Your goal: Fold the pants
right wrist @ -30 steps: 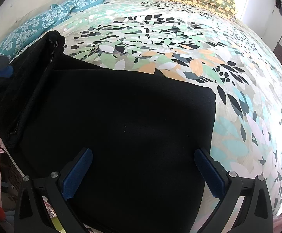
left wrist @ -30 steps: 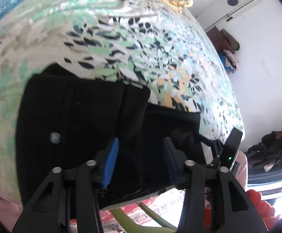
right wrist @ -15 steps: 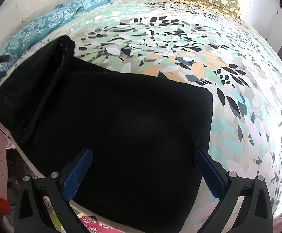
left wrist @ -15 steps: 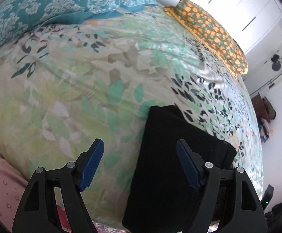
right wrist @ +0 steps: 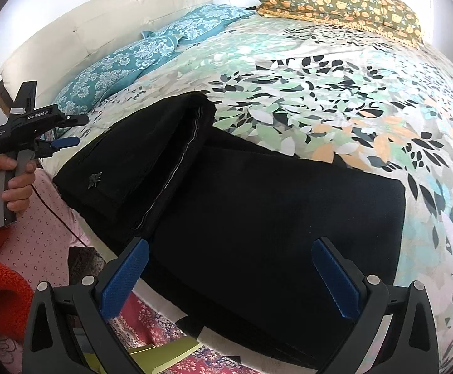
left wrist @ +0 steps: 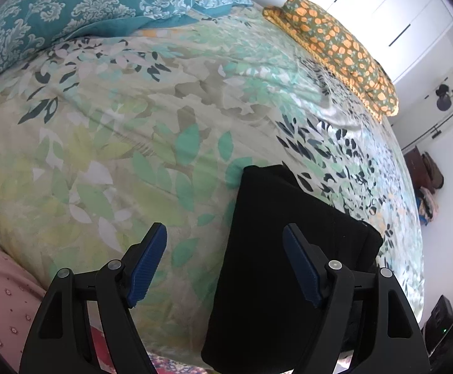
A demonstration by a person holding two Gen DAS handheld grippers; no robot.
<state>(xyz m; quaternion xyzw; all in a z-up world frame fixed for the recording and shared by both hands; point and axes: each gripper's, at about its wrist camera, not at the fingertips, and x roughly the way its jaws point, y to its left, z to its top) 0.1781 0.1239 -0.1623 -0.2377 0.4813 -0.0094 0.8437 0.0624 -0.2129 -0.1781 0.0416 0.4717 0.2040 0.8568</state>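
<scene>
Right wrist view: folded black pants [right wrist: 257, 218] flat on leaf-print bedspread [right wrist: 335, 93] near bed's edge; right claw [right wrist: 229, 268] wide, empty above them; left claw [left wrist: 225, 260] wide, empty, just opened.

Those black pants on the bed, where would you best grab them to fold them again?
Probably the raised waistband end of the black pants, approached from the left: that edge stands up off the bedspread, so a finger could slip under it.
</scene>
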